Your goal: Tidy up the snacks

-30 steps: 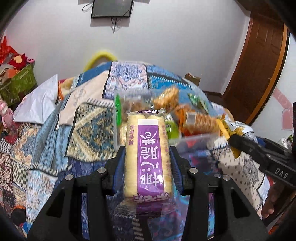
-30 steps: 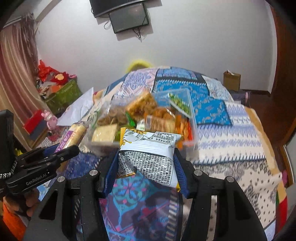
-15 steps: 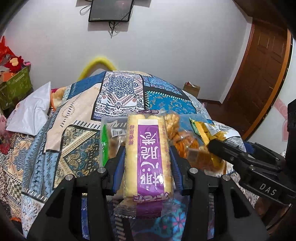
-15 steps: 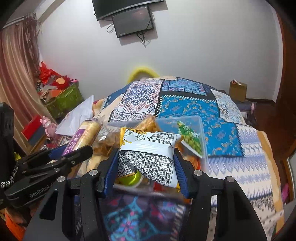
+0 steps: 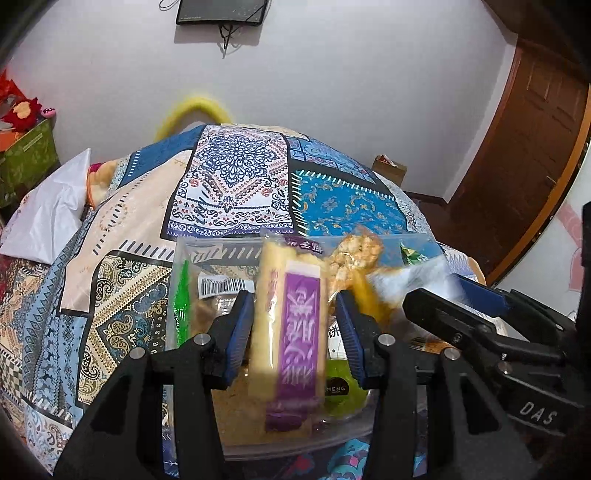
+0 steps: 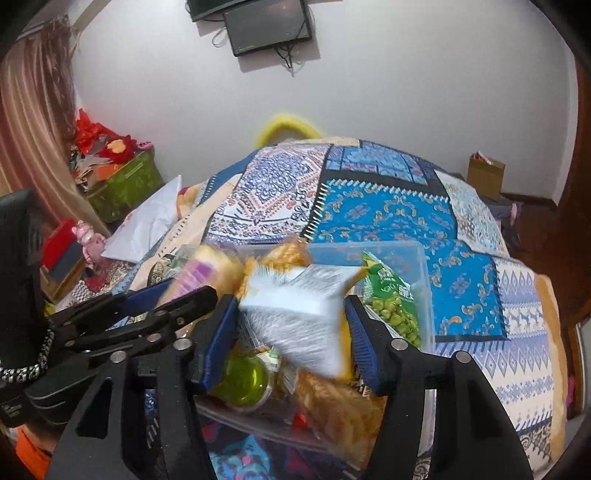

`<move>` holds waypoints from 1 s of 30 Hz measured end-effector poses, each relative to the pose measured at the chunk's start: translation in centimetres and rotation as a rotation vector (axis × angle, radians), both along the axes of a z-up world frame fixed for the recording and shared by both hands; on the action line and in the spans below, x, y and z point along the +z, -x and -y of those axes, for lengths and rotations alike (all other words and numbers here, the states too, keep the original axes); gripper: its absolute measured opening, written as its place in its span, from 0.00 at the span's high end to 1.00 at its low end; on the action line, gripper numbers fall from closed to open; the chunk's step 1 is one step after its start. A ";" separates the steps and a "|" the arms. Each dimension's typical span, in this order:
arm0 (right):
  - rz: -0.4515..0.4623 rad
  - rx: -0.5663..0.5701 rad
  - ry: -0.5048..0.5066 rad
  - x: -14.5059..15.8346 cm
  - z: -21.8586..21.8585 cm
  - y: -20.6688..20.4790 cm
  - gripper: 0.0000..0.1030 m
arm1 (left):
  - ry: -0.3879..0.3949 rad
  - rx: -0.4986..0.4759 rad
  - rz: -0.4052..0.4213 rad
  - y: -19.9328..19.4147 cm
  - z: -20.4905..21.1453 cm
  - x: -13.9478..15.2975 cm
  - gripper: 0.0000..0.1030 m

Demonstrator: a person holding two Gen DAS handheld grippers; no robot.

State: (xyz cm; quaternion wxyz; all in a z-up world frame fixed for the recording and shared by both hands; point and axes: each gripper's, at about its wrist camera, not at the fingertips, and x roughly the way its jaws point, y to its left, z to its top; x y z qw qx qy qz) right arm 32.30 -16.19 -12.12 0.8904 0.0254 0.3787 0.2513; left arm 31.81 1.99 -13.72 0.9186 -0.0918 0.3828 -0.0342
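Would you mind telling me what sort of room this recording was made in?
Most likely a bedroom in a home: a bed under a patchwork quilt fills the view, with a white pillow at its side, a screen mounted on the wall, and a wooden door.

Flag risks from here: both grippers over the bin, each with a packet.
1. The left gripper and right gripper are close together over the clear bin; they could collide.
2. The bin already looks full, so the purple packet or the white packet might land on the pile and slide off onto the bedspread.
3. Both packets are motion-blurred and their grip looks loose, so they could fall crooked.
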 end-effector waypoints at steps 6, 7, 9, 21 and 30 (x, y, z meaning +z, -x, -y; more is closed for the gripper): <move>-0.008 -0.017 -0.025 0.3 1.3 0.0 0.35 | -0.005 -0.011 0.025 0.9 -0.1 1.2 0.43; -0.002 -0.015 -0.025 0.6 1.3 0.2 0.35 | -0.014 -0.012 0.031 1.2 0.1 1.5 0.43; 0.015 -0.012 -0.020 1.3 1.4 0.8 0.35 | -0.028 -0.013 0.051 2.1 0.2 2.4 0.43; 0.229 -0.029 -0.043 9.9 4.1 8.7 0.35 | -0.097 -0.003 0.304 13.0 0.9 12.8 0.43; 0.372 -0.045 -0.103 14.6 6.6 15.8 0.22 | -0.115 0.011 0.459 21.6 1.2 18.1 0.24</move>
